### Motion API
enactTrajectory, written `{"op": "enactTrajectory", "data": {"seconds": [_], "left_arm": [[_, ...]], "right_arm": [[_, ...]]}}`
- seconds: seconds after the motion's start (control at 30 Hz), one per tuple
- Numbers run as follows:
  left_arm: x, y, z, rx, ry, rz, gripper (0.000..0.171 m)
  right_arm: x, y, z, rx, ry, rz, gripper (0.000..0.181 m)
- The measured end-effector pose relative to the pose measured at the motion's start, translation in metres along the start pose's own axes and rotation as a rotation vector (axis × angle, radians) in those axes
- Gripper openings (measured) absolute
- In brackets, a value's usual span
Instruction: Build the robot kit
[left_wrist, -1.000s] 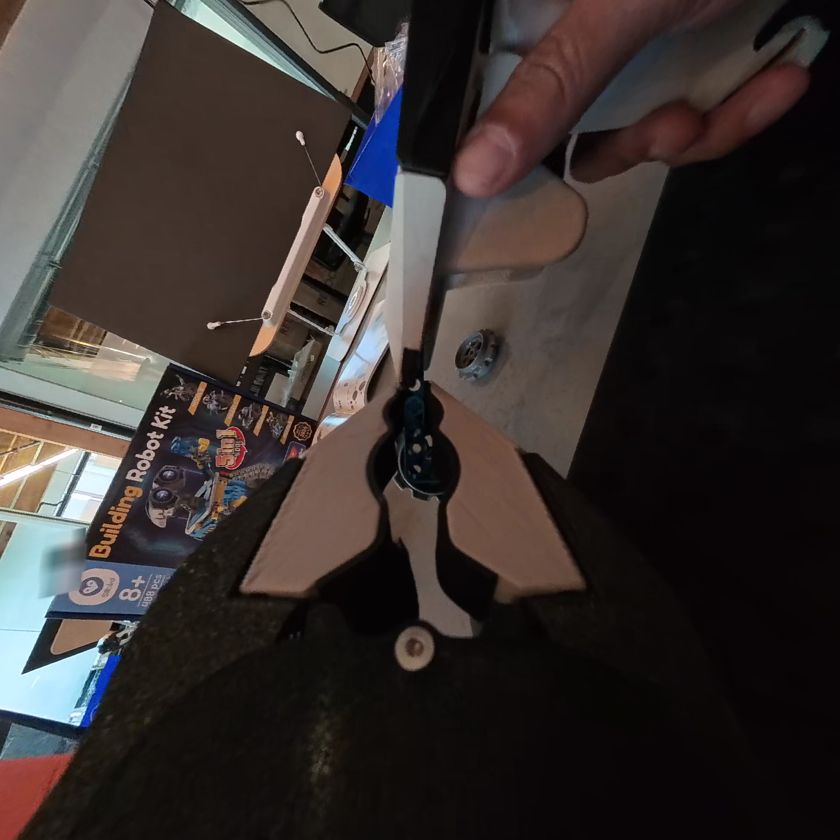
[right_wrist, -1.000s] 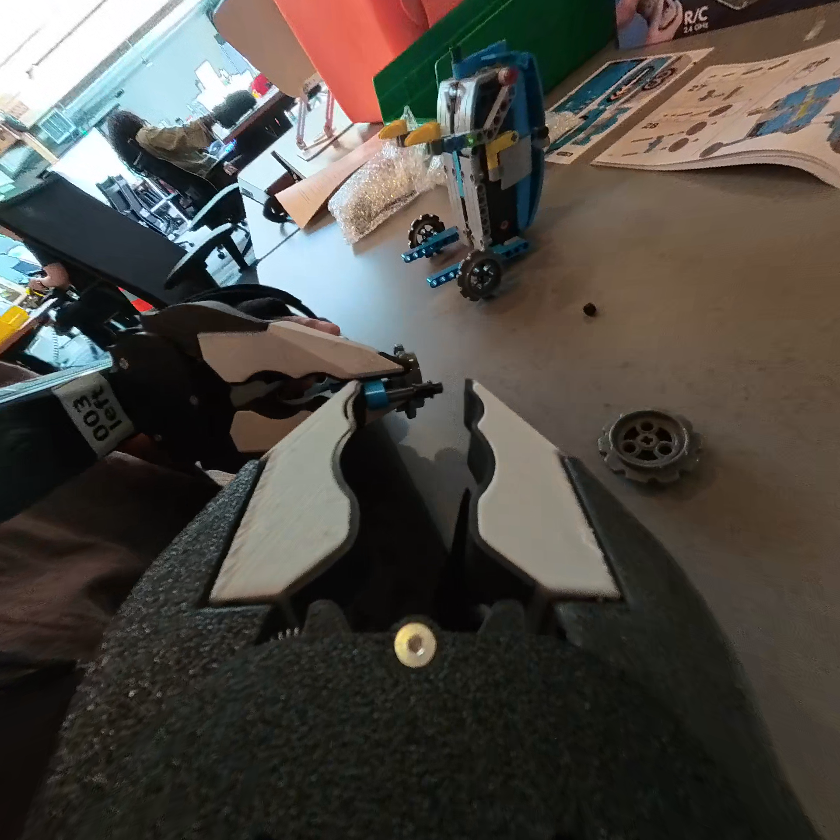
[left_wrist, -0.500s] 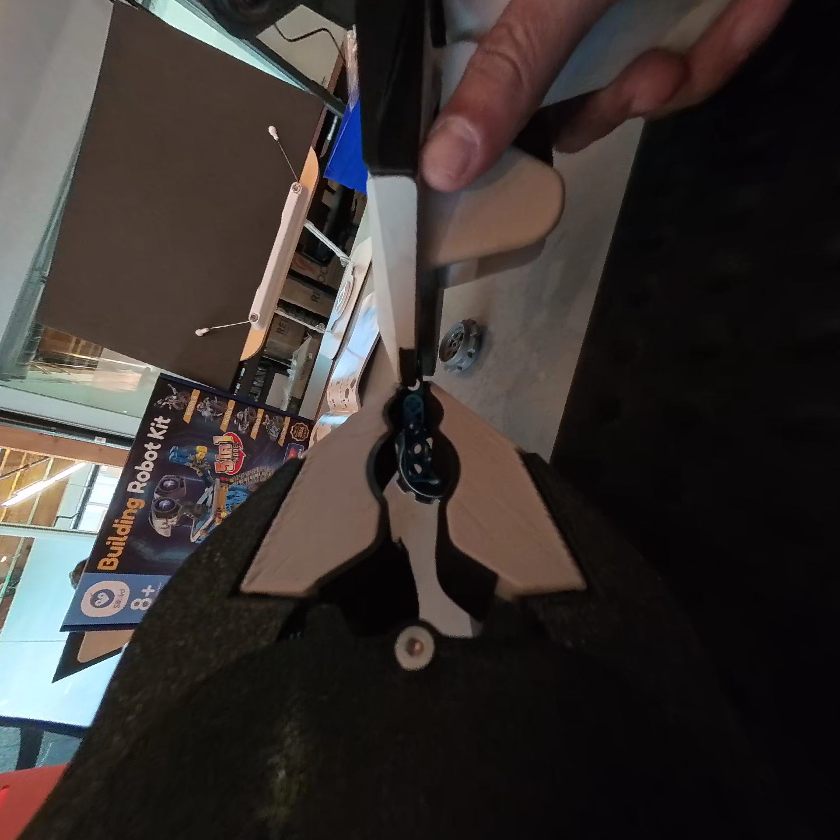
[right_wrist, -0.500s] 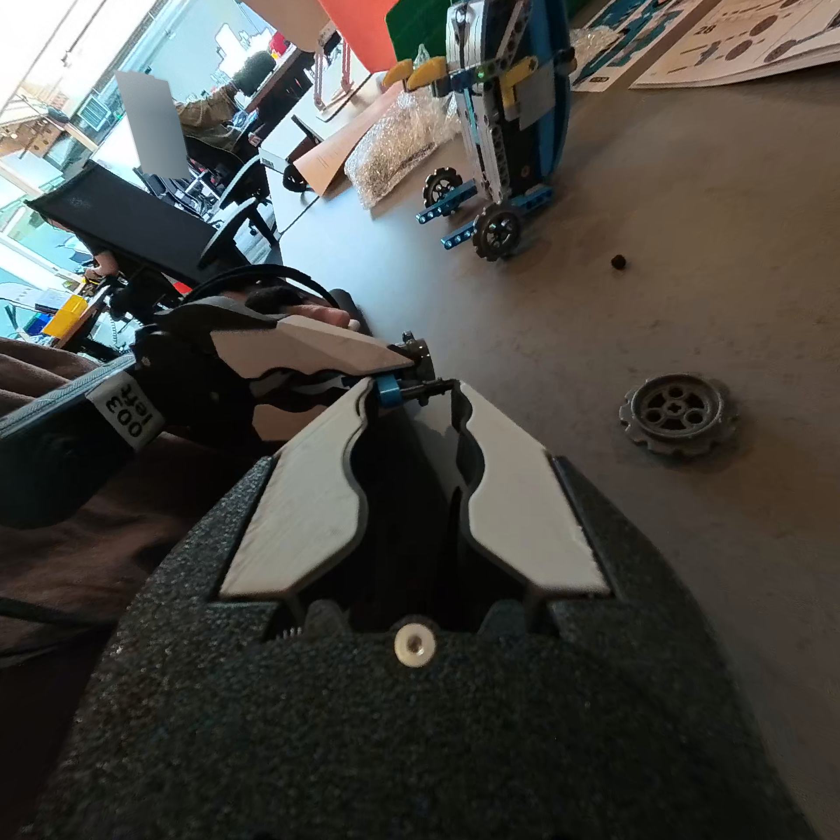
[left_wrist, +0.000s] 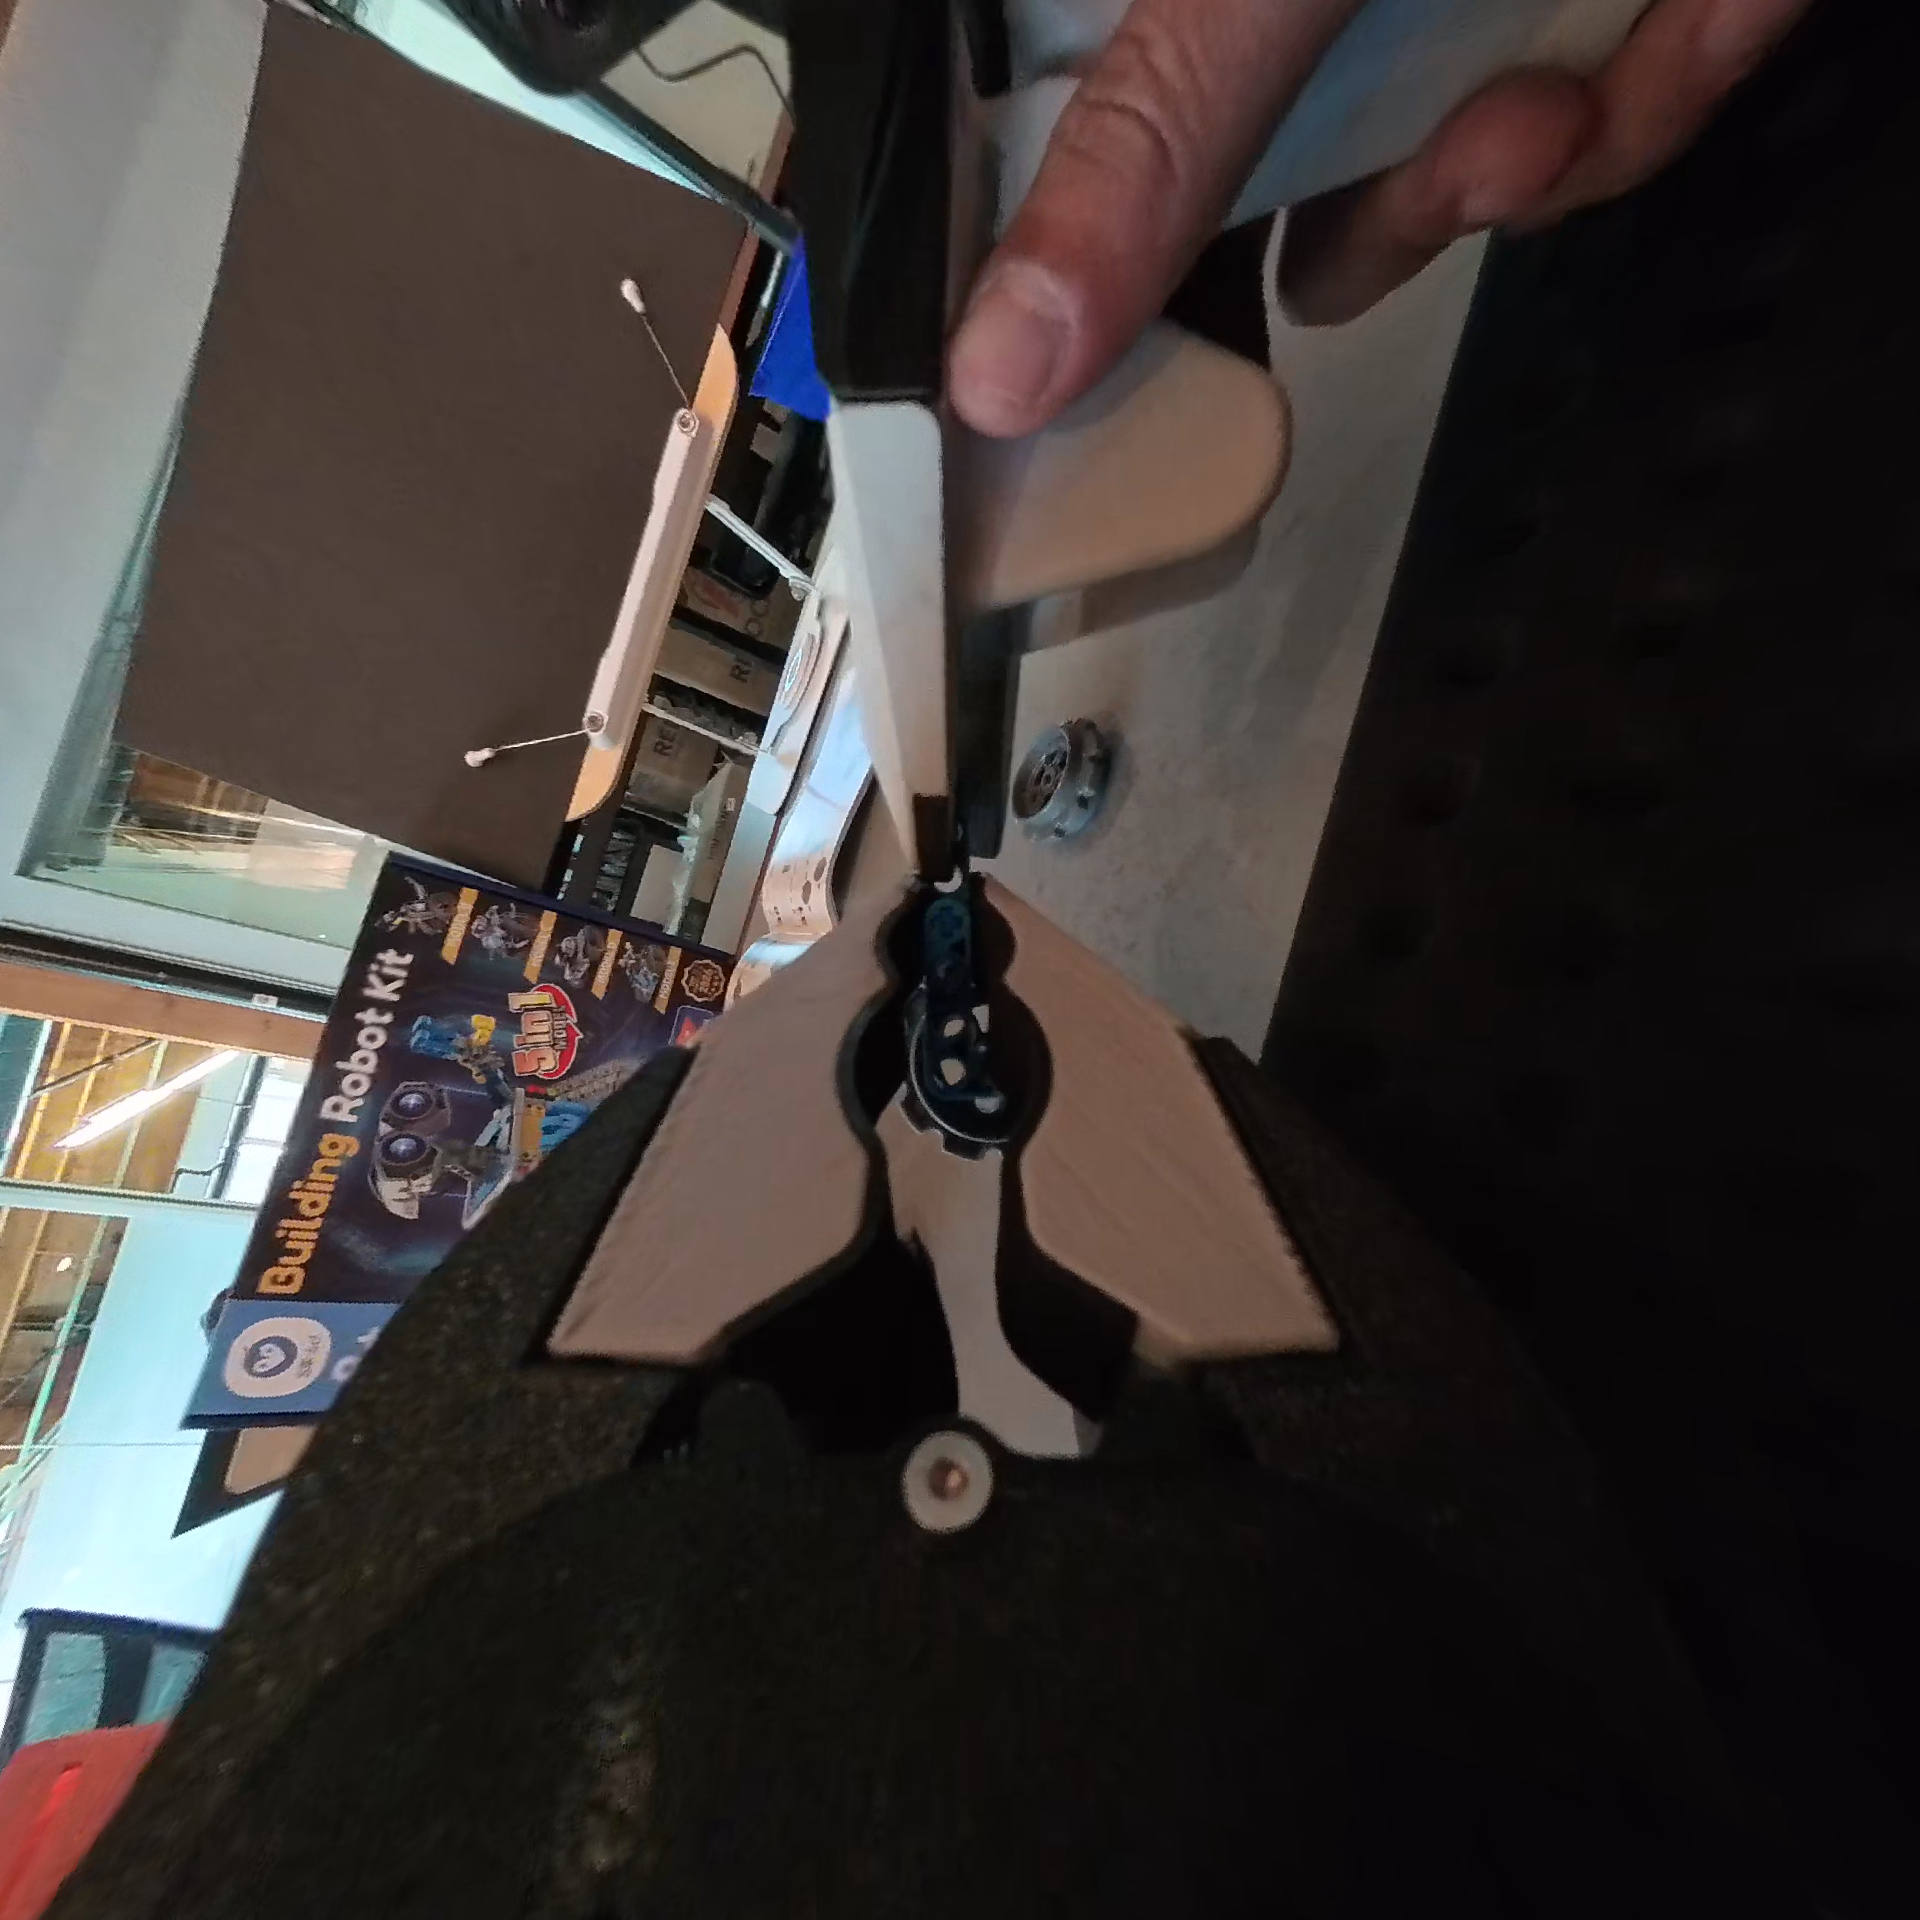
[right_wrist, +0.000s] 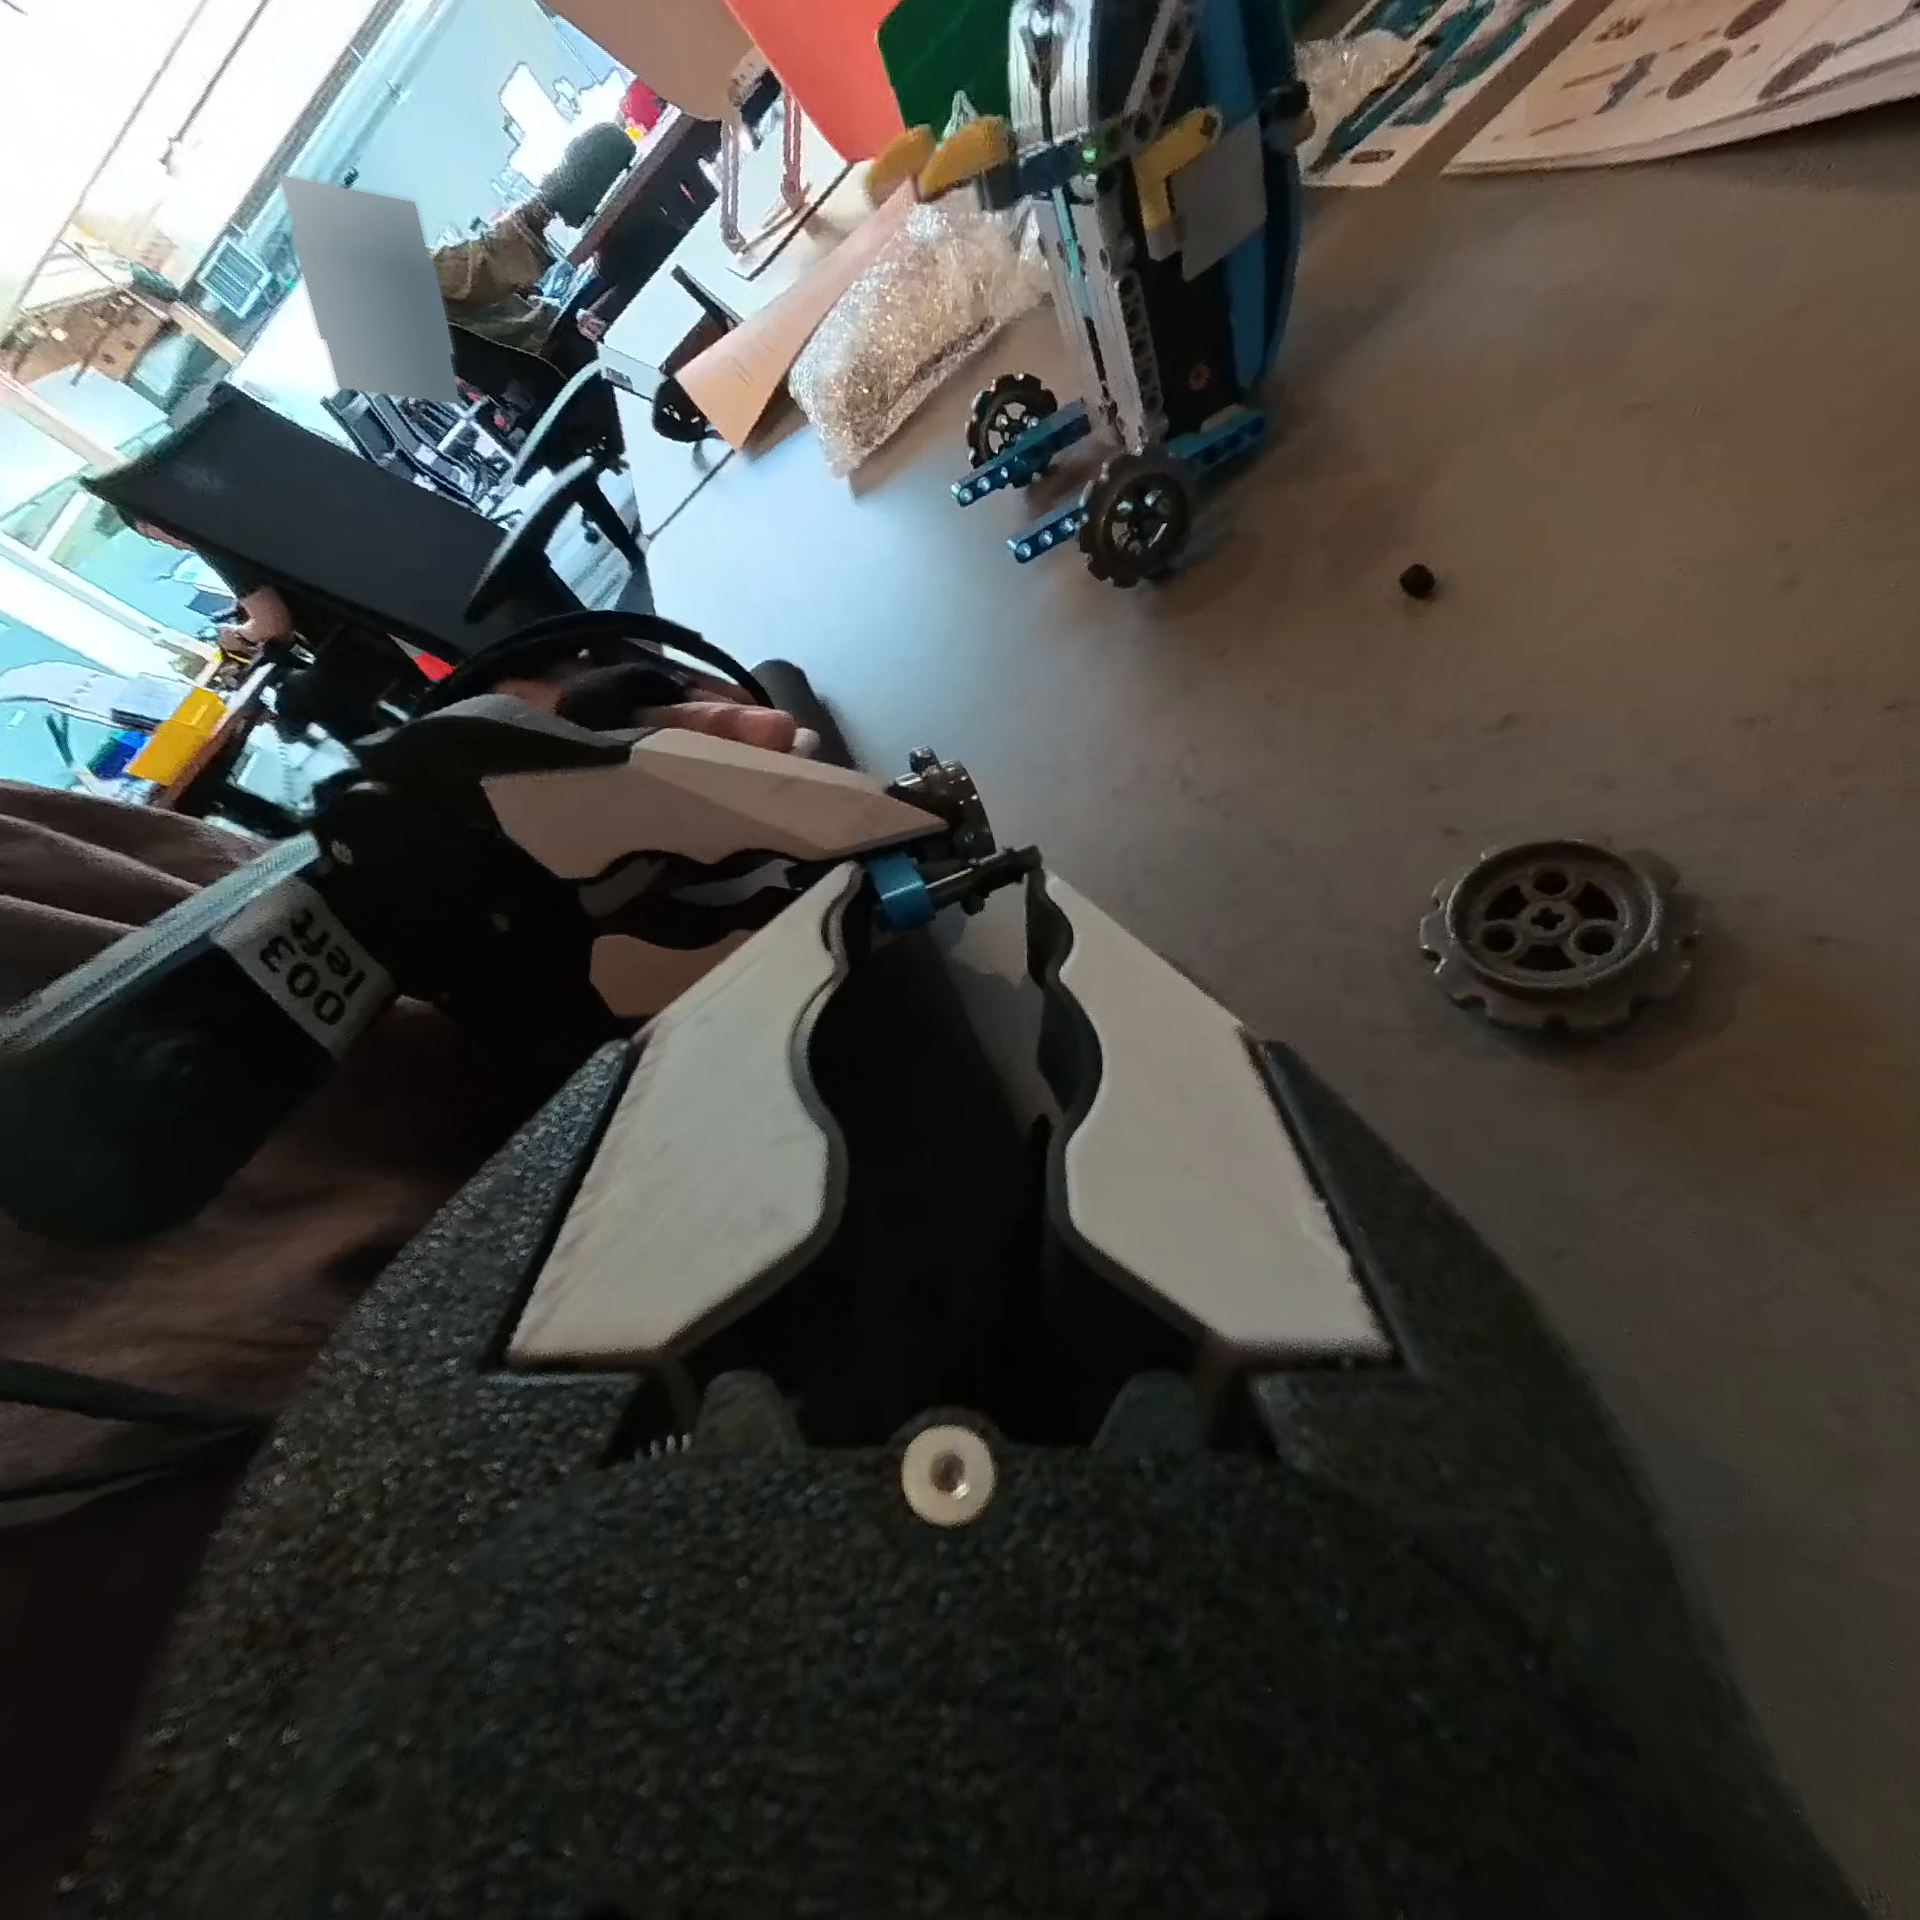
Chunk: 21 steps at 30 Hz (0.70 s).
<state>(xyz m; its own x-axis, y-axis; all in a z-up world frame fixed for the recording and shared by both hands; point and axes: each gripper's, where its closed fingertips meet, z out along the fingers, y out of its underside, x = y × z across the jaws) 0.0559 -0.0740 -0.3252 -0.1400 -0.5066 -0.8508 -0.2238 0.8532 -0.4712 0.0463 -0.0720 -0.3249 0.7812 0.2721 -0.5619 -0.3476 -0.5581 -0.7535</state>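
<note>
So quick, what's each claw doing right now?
Left claw: shut on the small blue piece with a gear.
Right claw: open, its tips either side of the black pin on that piece.

Each gripper (right_wrist: 940, 894) has a black, grainy body, two pale wavy-edged fingers (right_wrist: 1164, 1164) edged in black, and a pale washer with a brass screw (right_wrist: 948, 1470). A brown sleeve (right_wrist: 156, 1226) shows behind.
</note>
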Motion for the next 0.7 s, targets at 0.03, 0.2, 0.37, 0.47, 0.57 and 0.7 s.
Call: {"op": "enactTrajectory", "data": {"seconds": [0.03,0.2,0.37,0.47,0.57,0.7], "left_arm": [[0.0,-0.0003,-0.0002,0.005,0.004,-0.006,0.005],[0.0012,-0.0022,-0.0014,0.024,0.019,-0.014,0.005],[0.001,-0.0035,-0.0022,0.032,0.02,-0.013,0.004],[0.0006,-0.003,-0.0017,0.026,0.012,-0.003,0.005],[0.0003,-0.0029,-0.0014,0.024,0.008,0.001,0.005],[0.0007,-0.0025,-0.0013,0.021,0.007,0.004,0.005]], "right_arm": [[-0.0004,-0.0002,0.0,0.002,0.003,-0.012,0.03],[-0.0022,0.0008,-0.0004,-0.006,-0.018,-0.014,0.029],[-0.0039,0.001,-0.0008,-0.005,-0.027,-0.02,0.028],[-0.0049,0.0009,-0.0009,-0.002,-0.022,-0.035,0.023],[-0.0057,0.0011,-0.0012,-0.002,-0.021,-0.042,0.021],[-0.0054,0.0016,-0.0013,-0.004,-0.004,-0.058,0.02]]}}
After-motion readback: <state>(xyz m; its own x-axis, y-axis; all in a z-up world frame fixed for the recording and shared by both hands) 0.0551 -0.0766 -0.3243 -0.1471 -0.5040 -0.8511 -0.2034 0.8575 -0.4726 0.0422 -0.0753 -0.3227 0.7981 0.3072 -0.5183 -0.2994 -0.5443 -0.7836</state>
